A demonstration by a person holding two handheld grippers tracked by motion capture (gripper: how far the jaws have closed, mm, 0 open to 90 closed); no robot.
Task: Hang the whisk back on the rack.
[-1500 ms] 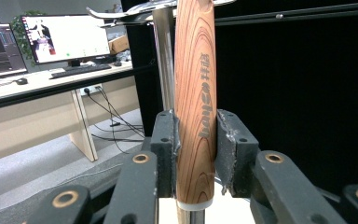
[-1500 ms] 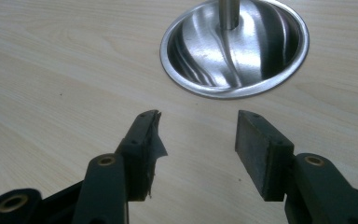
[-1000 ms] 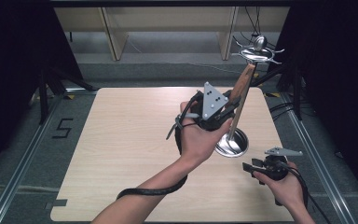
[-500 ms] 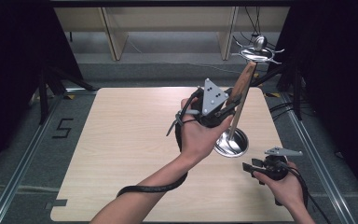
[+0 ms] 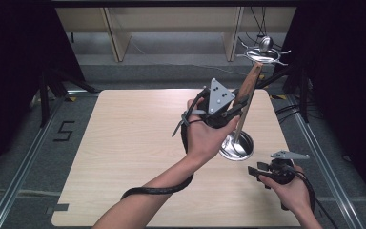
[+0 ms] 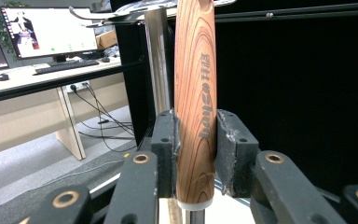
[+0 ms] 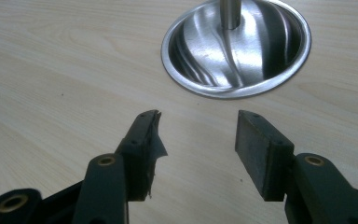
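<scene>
Wooden handle (image 6: 195, 107) pinched between jaws of left gripper (image 5: 228, 110), just right of centre in the high view, long axis near upright, tilting toward upper right beside the metal stand (image 5: 237, 145). Right gripper (image 7: 196, 140) low at lower right over the table (image 5: 124, 143), jaws spread, nothing between. Against the earlier frame: no change in pose or grip.

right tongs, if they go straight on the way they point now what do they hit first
Most likely the round steel base of the stand: it sits just ahead of the open right tongs, slightly right of centre, with bare table between. Depth is hard to judge.
</scene>
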